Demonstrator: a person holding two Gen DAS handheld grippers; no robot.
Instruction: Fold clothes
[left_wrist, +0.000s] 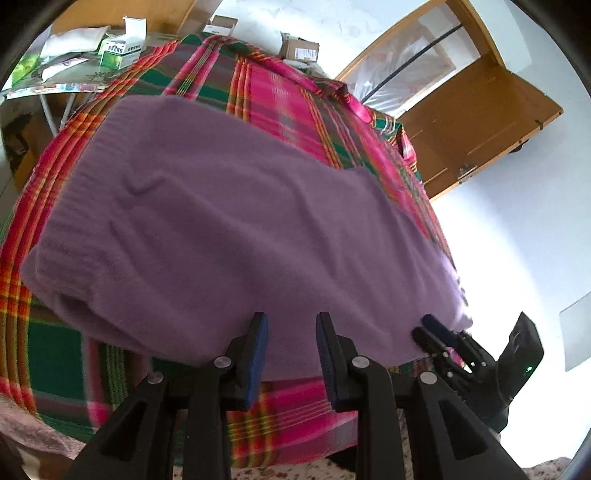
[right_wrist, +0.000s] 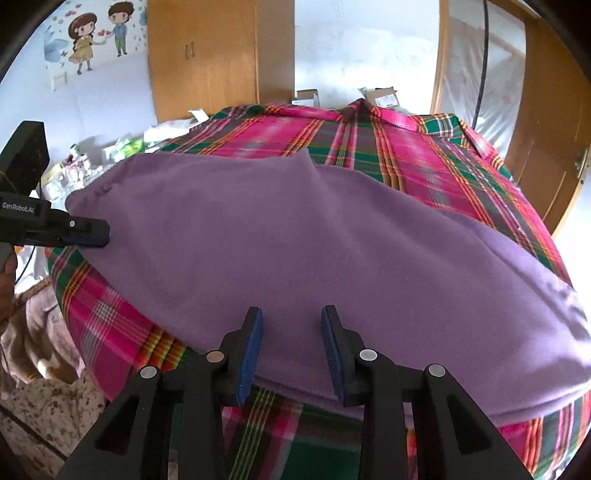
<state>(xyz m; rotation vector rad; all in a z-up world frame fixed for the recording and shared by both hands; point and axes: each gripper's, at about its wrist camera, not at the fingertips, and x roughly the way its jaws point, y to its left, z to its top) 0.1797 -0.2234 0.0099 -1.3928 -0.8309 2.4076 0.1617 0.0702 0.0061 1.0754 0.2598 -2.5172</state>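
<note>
Purple sweater (left_wrist: 229, 229), a soft knit, lies spread flat on top of a plaid cloth (left_wrist: 280, 92) in pink, green and orange that covers a raised surface. The sweater fills most of both views. Its ribbed hem (left_wrist: 70, 236) shows at the left in the left wrist view, where the knit rolls over into a rounded fold. In the right wrist view a pointed flap of the sweater (right_wrist: 306, 157) rises toward the far side of the plaid cloth.

The left gripper (left_wrist: 291, 321) sits at the near edge of the sweater with its two blue-padded fingers spread apart and nothing between them; the fabric lies just beyond the tips. The right gripper (right_wrist: 291, 314) is likewise released, its fingers parted over the near edge of the sweater, gripping nothing.

In the left wrist view the right gripper also appears at the sweater's near right corner, its tips close to the fabric. In the right wrist view the left gripper reaches in from the left, its tip touching or just beside the sweater's left edge; which one cannot be told.

Beyond the plaid cloth stand a wooden wardrobe (right_wrist: 207, 55) and cardboard boxes (right_wrist: 380, 96). A wall sticker of two cartoon children (right_wrist: 99, 33) is left of the wardrobe. A small table with green and white boxes (left_wrist: 122, 48) stands beside the plaid cloth.
</note>
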